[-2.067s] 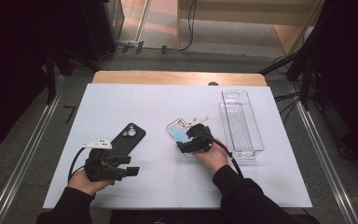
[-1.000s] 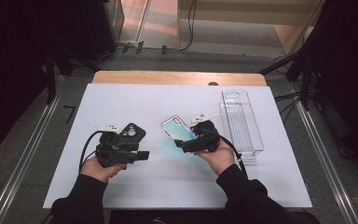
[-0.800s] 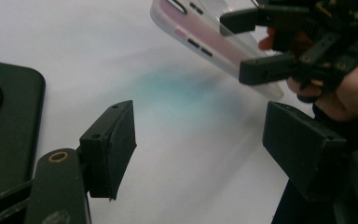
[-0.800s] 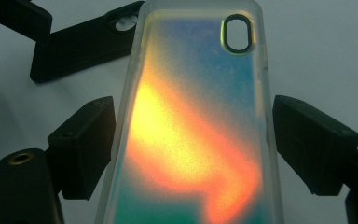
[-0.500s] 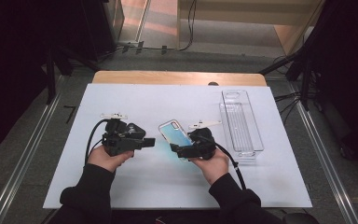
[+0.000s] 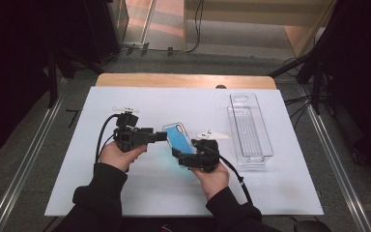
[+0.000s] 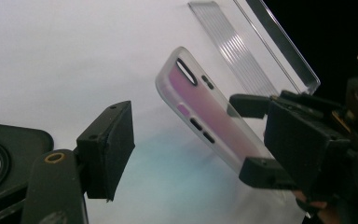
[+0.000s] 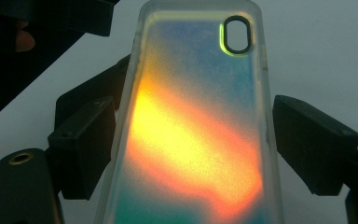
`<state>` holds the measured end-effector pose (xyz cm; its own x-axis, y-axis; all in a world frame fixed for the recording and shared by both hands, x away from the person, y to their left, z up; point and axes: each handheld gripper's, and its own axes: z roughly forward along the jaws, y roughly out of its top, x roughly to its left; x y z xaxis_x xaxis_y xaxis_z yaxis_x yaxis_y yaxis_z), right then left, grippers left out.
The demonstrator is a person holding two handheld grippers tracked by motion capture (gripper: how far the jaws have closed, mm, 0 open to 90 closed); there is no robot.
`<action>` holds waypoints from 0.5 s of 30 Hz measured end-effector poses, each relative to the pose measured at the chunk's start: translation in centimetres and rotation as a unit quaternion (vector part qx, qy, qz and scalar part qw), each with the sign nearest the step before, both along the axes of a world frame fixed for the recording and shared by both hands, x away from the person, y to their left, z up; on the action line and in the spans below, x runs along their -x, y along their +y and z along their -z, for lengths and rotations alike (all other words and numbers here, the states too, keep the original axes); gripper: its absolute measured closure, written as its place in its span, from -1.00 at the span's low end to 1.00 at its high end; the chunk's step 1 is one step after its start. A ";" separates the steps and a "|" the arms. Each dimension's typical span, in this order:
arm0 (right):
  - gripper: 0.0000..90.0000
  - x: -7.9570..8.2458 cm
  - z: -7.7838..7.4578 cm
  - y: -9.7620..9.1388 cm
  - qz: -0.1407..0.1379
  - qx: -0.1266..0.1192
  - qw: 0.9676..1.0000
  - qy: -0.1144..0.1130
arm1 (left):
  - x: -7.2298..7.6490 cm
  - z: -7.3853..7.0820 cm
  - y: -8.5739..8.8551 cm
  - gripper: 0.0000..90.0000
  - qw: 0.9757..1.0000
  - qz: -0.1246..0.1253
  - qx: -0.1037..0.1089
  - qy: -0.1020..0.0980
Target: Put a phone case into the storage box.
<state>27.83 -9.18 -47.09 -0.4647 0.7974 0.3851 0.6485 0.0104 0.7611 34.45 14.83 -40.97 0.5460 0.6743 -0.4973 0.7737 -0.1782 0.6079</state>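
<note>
My right gripper [image 6: 183, 152] is shut on the lower end of an iridescent clear phone case [image 6: 177, 137], one pad on each long edge, and holds it above the white table. In the right gripper view the phone case [image 8: 191, 140] glows orange and blue, camera cutout at the top. My left gripper [image 6: 163, 137] points right, open, its tips beside the case's left long edge without pressing on it. In the left gripper view the phone case [image 7: 200, 112] shows its button slots. A black phone case [image 7: 4, 158] lies behind my left jaw arm.
A clear plastic tray [image 6: 263, 145] stands on the right of the white table top [image 6: 270, 193] and also shows as the clear tray [image 7: 261, 51] behind the held case. A wooden strip [image 6: 183, 80] runs along the table's far edge. Dark stands flank the table.
My left hand has come up and to the right, off the black case and toward the iridescent one. My right hand has carried the iridescent case left and a little lower.
</note>
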 end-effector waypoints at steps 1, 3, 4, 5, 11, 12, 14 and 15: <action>-0.68 0.2 0.1 0.1 0.003 -0.005 1.000 -0.002 | -0.1 0.1 -0.1 -0.45 1.000 -0.003 -0.003 0.000; -0.68 0.4 0.2 0.2 0.009 -0.011 1.000 -0.010 | -0.3 0.2 -0.4 -0.45 1.000 -0.007 -0.009 0.000; -0.68 0.5 0.2 0.4 0.010 -0.014 1.000 -0.010 | -0.4 0.3 -0.6 -0.45 1.000 -0.007 -0.013 -0.002; -0.68 0.6 0.1 0.5 0.011 -0.017 1.000 -0.012 | -0.4 0.3 -0.7 -0.45 1.000 -0.008 -0.017 -0.002; -0.68 0.7 0.1 0.9 0.020 -0.034 0.999 -0.020 | -0.7 0.8 -1.7 -0.41 1.000 -0.019 -0.021 -0.007; -0.68 0.8 0.1 1.0 0.022 -0.037 0.999 -0.021 | -0.7 0.8 -1.8 -0.37 0.999 -0.022 -0.024 -0.010; -0.68 0.9 0.1 1.1 0.026 -0.037 0.999 -0.024 | -0.6 0.9 -2.2 -0.25 0.999 -0.024 -0.028 -0.015; -0.68 0.9 0.1 1.1 0.025 -0.038 0.999 -0.026 | -0.6 0.9 -2.4 -0.25 0.999 -0.028 -0.027 -0.016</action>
